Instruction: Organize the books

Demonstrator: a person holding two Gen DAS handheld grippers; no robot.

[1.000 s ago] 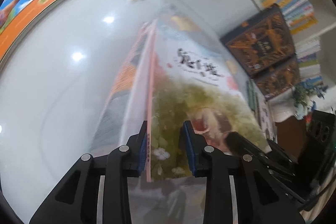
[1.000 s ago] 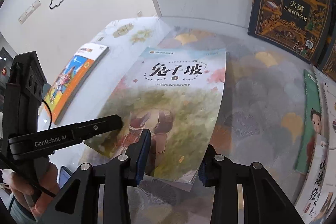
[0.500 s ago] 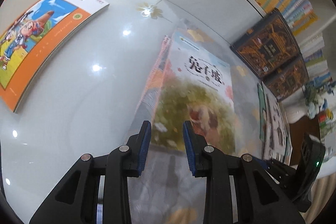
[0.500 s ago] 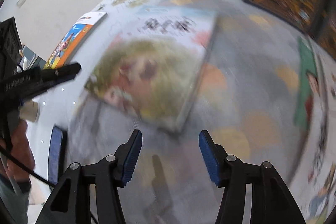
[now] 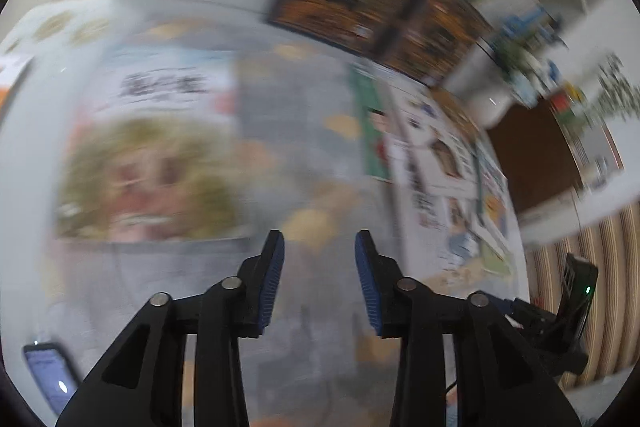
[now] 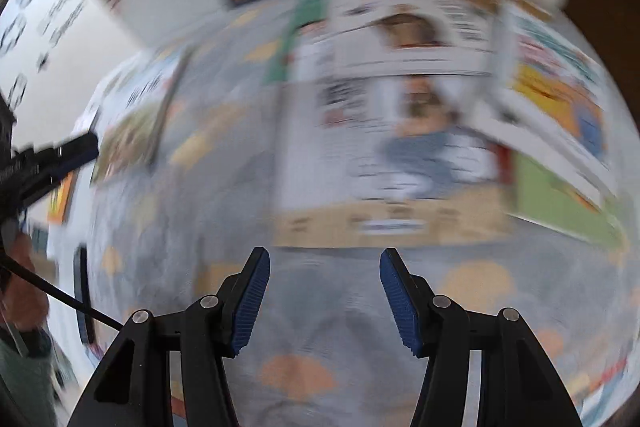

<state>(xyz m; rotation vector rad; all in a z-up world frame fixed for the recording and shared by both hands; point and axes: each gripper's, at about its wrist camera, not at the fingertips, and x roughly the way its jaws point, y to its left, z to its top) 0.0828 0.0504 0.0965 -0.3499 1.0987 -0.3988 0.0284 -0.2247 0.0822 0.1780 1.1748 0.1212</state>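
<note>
The green-covered picture book [image 5: 148,163] lay flat on the tabletop [image 5: 304,155], cover up, to the left of the left tool [image 5: 318,283] and clear of its fingers. To the right, well apart from it, a spread of overlapping books [image 6: 404,131] lay flat, covers up, fanned one over another; a green-edged one [image 5: 370,131] sat at the near-left margin of that spread. Two dark, ornately patterned volumes [image 5: 352,3] stood upright against the white cabinet at the back.

Judged from this layout, one book had been set down alone and the fanned group remained unsorted; most of the organising appeared outstanding. Both views were heavily blurred, so titles and book counts could not be read.

The left tool's jaws were opening, with nothing between them. The right tool [image 6: 324,291] stood with jaws apart, empty, pointed down towards the near edge of the fanned books.

The covers appeared to be glossy printed card, thin and rectangular. The tabletop was smooth and shiny, grey-white with a pale orange leaf pattern. A dark phone-like slab [image 5: 48,375] lay at the near-left corner; identity uncertain.
</note>
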